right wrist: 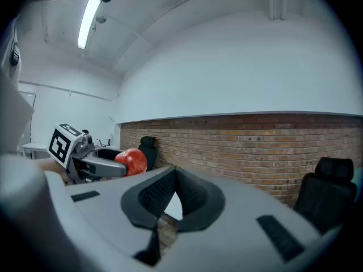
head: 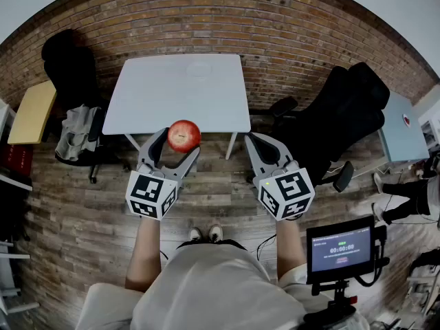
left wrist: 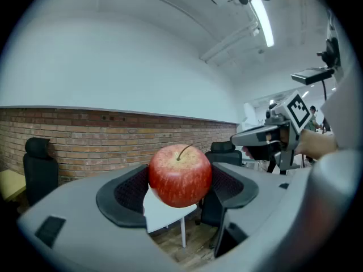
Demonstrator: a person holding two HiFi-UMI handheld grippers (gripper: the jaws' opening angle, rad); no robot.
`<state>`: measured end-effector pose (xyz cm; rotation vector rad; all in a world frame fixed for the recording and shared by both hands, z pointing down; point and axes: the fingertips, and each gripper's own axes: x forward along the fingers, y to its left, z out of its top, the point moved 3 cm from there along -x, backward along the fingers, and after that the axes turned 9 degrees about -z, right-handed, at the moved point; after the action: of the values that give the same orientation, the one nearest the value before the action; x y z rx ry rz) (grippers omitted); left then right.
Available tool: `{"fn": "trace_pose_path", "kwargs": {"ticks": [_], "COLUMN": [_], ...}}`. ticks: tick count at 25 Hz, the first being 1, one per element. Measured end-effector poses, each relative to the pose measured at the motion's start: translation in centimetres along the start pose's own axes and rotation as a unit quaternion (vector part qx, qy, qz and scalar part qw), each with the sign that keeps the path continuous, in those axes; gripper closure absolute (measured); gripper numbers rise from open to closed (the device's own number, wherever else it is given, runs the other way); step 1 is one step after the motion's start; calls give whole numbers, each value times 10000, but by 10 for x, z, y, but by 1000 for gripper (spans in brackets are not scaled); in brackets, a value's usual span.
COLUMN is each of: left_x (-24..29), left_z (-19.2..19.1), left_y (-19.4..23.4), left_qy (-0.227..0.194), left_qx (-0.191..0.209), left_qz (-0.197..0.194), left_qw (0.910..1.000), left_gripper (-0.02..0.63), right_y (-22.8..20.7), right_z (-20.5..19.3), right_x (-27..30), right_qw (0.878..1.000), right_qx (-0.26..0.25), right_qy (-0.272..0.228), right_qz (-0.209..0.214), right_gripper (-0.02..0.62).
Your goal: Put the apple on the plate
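Observation:
A red apple (head: 183,135) with a short stem sits between the pads of my left gripper (head: 180,141), which is shut on it and held in the air over the floor, just in front of the white table (head: 144,108). In the left gripper view the apple (left wrist: 180,175) fills the gap between the two black pads. A faint white plate (head: 199,68) lies at the table's far middle. My right gripper (head: 251,139) hovers to the right of the apple, its jaws together with nothing between them. The right gripper view shows the apple (right wrist: 132,160) off to the left.
Black office chairs stand at the table's left (head: 72,67) and right (head: 347,112), and a brick wall runs behind. A yellow table (head: 31,112) is at far left. A screen on a stand (head: 342,247) sits near my right side. The floor is wood planks.

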<state>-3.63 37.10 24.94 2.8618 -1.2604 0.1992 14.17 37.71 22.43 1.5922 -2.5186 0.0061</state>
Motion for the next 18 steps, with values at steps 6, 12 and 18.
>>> {"fn": "trace_pose_path", "kwargs": {"ticks": [6,12,18], "left_x": [12,24,23], "left_z": [-1,0,-1], "left_y": [6,10,10], "left_qy": [-21,-47,-88], "left_qx": [4,22,20], "left_qz": [92,187,249], "left_qw": [10000,9998,9996], "left_gripper": [249,249,249], "right_y": [-11,-26,-21], "right_z": [-1,-2,-3], "right_x": [10,23,24], "right_qw": [9998,9995,9993], "right_qx": [186,237,167], "right_qy": [-56,-63,-78], "right_qz": [108,182,320], "right_gripper": [592,592,592]}}
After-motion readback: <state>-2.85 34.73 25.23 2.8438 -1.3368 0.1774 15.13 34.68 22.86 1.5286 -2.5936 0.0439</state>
